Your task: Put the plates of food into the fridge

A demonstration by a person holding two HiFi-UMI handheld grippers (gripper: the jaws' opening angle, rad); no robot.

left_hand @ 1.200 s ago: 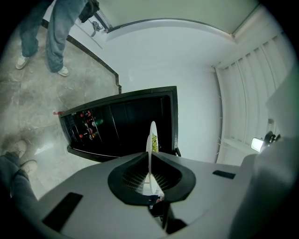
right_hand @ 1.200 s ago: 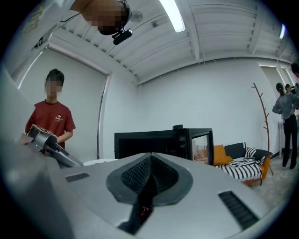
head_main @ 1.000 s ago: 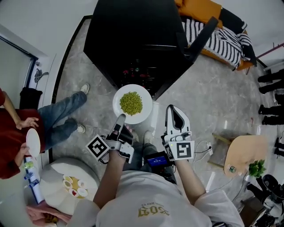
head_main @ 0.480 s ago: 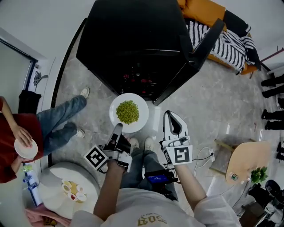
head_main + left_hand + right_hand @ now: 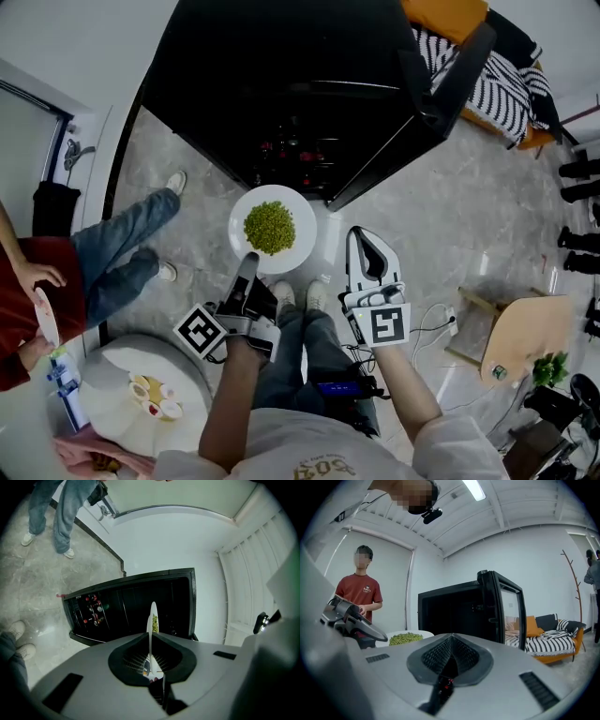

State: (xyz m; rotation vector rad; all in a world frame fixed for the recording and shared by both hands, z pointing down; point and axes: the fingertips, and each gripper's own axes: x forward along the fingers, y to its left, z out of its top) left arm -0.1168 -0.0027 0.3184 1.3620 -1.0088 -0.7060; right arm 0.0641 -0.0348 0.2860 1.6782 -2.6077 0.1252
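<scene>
- The left gripper [image 5: 246,270] is clamped on the near rim of the white plate [image 5: 298,246], at the plate's 6 o'clock. The plate is level in the air, just short of the open fridge [image 5: 281,84] at 12 o'clock.
- With only that one-edge pinch, a sag or jolt could roll the green peas [image 5: 270,227] off the far rim.
- The far rim could also knock a shelf edge on entry.
- The right gripper [image 5: 367,246], jaws together on nothing, hangs at the plate's 4 o'clock. It gives no support.
- The fridge door [image 5: 441,89] stands at 2 o'clock, where a swing could catch it.
- Compared with a second ago, the fridge fills more of the head view, while the grip on the plate is unchanged.
</scene>
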